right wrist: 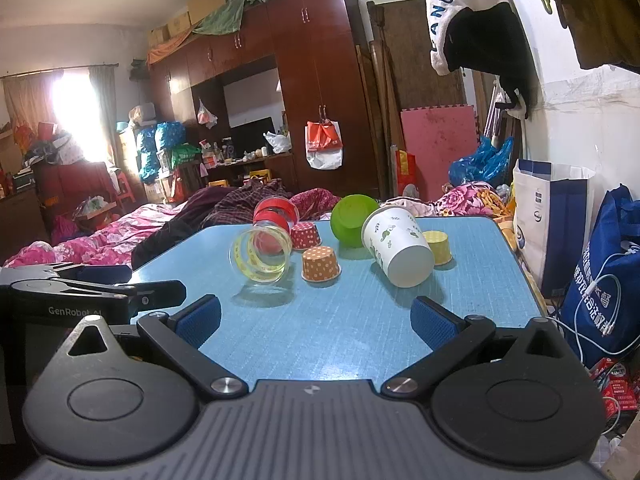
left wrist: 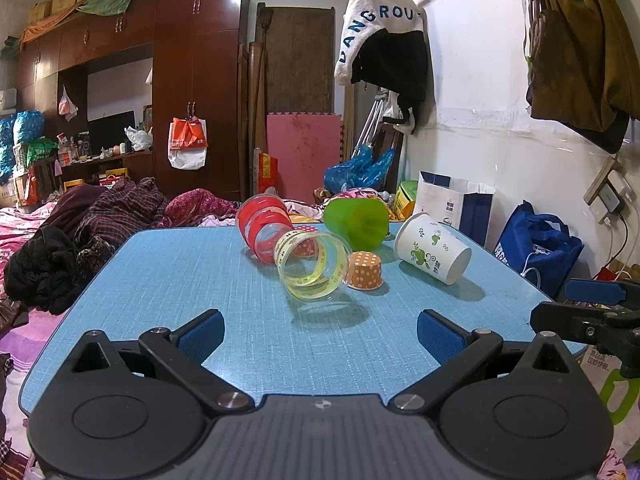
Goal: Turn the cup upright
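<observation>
Several cups lie on a blue table [left wrist: 180, 280] [right wrist: 340, 332]. A clear cup with yellow bands [left wrist: 310, 266] [right wrist: 262, 256] lies on its side. So do a clear cup with red bands [left wrist: 262, 226] [right wrist: 276, 214], a green cup [left wrist: 356, 222] [right wrist: 352, 218] and a white paper cup with green prints [left wrist: 432, 254] [right wrist: 400, 246]. An orange dotted cup [left wrist: 364, 271] [right wrist: 320, 265], a red dotted one [right wrist: 306, 235] and a yellow one [right wrist: 438, 246] stand upside down. My left gripper [left wrist: 320, 334] and right gripper [right wrist: 316, 324] are open and empty, short of the cups.
A bed with pink bedding and dark clothes [left wrist: 80, 232] lies left of the table. A white paper bag [right wrist: 548, 204] and a blue bag [right wrist: 604, 280] stand at the right by the wall. The other gripper shows at each view's edge [left wrist: 592, 312] [right wrist: 92, 292].
</observation>
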